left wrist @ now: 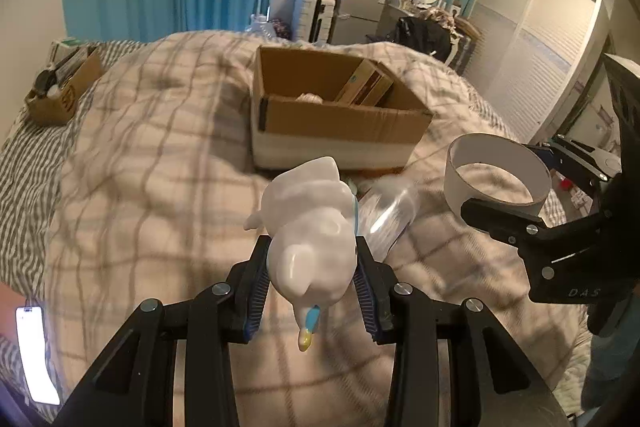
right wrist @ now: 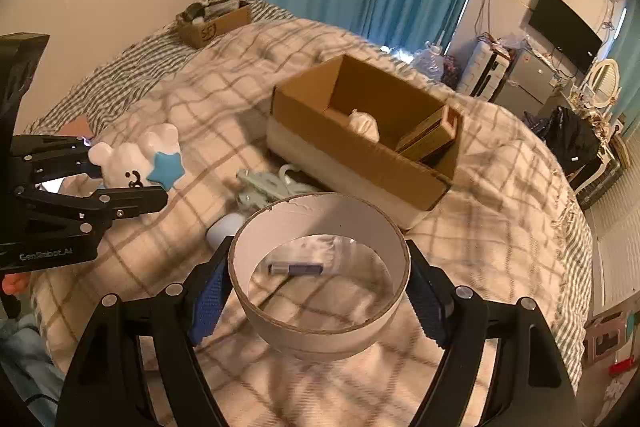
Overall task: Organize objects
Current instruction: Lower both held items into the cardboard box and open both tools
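My left gripper (left wrist: pixel 312 279) is shut on a white ceramic figurine (left wrist: pixel 308 227) with a blue star, held above the bed; it also shows in the right wrist view (right wrist: pixel 132 163) at the left. My right gripper (right wrist: pixel 320 291) is shut on a white cardboard ring (right wrist: pixel 320 283), also seen in the left wrist view (left wrist: pixel 496 175) at the right. An open cardboard box (left wrist: pixel 340 107) sits on the plaid blanket ahead of both grippers; in the right wrist view the box (right wrist: pixel 360 155) holds a white item and a tan carton.
A clear plastic item (left wrist: pixel 384 211) and white hangers (right wrist: pixel 268 183) lie in front of the box. A small blue-capped object (right wrist: pixel 296 269) shows through the ring. A second box (right wrist: pixel 212 19) of items sits at the bed's far corner. A phone (left wrist: pixel 34 355) glows at left.
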`<state>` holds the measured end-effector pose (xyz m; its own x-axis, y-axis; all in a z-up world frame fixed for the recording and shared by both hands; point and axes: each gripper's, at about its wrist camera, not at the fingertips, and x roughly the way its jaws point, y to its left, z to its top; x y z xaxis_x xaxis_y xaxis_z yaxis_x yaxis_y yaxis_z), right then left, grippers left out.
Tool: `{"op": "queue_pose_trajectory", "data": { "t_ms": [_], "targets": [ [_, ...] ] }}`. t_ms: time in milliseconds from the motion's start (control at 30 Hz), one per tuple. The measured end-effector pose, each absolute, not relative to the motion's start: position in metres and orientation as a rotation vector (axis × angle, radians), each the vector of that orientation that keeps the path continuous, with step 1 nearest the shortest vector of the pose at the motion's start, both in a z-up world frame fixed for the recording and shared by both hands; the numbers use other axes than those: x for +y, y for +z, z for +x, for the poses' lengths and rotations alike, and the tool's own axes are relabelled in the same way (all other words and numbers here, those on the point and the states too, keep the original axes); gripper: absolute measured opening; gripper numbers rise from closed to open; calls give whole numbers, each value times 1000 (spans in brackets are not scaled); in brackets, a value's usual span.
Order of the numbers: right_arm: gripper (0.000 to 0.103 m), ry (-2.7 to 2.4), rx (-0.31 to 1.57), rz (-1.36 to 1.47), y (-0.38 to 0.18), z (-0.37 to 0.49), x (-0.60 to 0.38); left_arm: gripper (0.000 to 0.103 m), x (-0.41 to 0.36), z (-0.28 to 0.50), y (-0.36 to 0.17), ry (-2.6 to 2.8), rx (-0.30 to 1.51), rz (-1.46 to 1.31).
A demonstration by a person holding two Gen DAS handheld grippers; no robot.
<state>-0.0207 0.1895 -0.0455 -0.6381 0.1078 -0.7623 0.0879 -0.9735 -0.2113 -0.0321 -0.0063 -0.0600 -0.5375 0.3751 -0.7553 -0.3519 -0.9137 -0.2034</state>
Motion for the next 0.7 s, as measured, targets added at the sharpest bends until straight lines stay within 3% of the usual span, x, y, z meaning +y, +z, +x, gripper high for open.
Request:
{"op": "queue_pose_trajectory", "data": {
  "t_ms": [467, 700],
  "targets": [
    [78, 2814, -348, -1136, 22, -95, 238, 40, 29, -142, -11, 2502, 45, -1148],
    [78, 2792, -383, -1139, 19, -166, 250, 40, 52, -219, -15, 2503, 63, -1193]
  ]
}}
